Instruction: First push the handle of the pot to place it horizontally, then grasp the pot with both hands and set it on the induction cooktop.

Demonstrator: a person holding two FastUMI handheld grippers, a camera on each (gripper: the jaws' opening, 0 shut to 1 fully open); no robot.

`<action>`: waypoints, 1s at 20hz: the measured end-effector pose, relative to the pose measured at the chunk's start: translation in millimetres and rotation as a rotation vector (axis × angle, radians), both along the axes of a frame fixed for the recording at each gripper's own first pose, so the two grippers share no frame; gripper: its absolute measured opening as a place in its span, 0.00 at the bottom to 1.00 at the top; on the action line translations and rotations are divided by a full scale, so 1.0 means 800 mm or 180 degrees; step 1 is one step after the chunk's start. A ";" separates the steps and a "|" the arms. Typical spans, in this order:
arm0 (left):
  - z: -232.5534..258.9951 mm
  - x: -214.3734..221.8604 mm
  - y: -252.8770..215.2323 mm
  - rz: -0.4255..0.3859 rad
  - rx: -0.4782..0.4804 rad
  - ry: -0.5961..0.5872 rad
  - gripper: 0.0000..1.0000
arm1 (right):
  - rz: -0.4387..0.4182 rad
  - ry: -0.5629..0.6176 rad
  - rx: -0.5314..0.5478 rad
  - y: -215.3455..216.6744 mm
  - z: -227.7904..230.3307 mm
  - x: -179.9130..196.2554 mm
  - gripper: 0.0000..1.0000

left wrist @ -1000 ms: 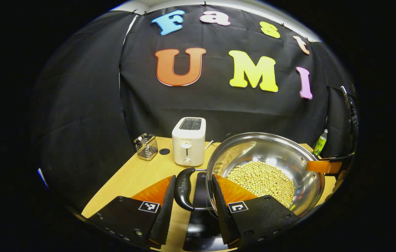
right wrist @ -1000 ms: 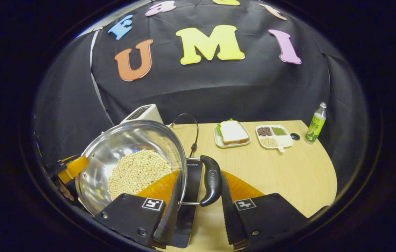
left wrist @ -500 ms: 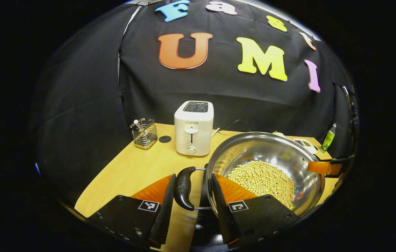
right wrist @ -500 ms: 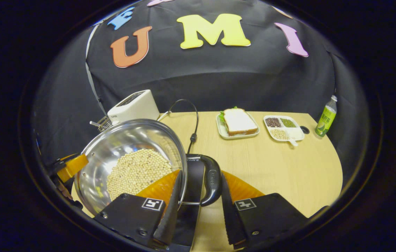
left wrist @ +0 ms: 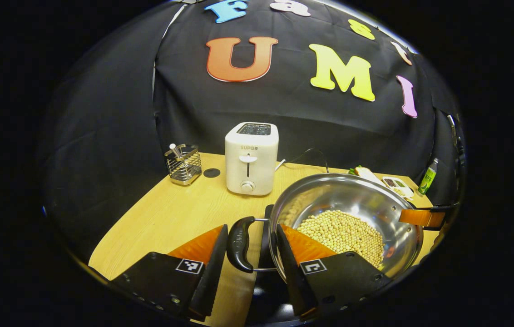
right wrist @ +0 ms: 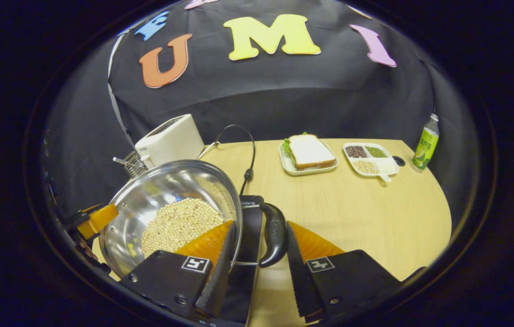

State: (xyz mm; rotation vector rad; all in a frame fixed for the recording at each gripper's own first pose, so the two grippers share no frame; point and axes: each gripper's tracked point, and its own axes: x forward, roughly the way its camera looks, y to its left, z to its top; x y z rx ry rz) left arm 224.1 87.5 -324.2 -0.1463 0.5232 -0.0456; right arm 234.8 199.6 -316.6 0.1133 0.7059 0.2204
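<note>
A steel pot point(left wrist: 352, 200) half full of pale beans point(left wrist: 338, 231) hangs between both grippers, over the black induction cooktop point(right wrist: 250, 227). My left gripper point(left wrist: 251, 227) is shut on the pot's black left handle point(left wrist: 238, 245), its inner finger lying against the rim. In the right gripper view the same pot point(right wrist: 170, 186) sits at lower left. My right gripper point(right wrist: 260, 223) is shut on the black right handle point(right wrist: 275, 236). Each gripper's finger shows at the far rim in the other's view. Whether the pot touches the cooktop is hidden.
A white toaster point(left wrist: 251, 156) and a wire utensil holder point(left wrist: 183, 163) stand at the back left. A cable point(right wrist: 248, 154) runs back from the cooktop. A sandwich plate point(right wrist: 309, 154), a divided grain tray point(right wrist: 368, 159) and a green bottle point(right wrist: 425, 143) sit at the back right.
Both grippers have moved together with the pot held fixed between them. The toaster, plate and wall have slid upward in both views, and more tabletop shows.
</note>
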 end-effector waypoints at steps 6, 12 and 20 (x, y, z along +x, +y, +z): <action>0.010 -0.011 0.019 0.0118 0.0238 -0.0069 0.98 | 0.0005 -0.0217 0.0059 -0.008 0.005 -0.010 0.87; 0.055 -0.038 0.034 0.0274 0.0332 -0.0240 0.97 | -0.0032 -0.0374 -0.0021 -0.023 0.026 -0.035 0.91; 0.134 -0.108 -0.003 0.0149 0.0239 -0.0637 0.97 | -0.0197 -0.0728 -0.0109 -0.077 0.085 -0.101 0.93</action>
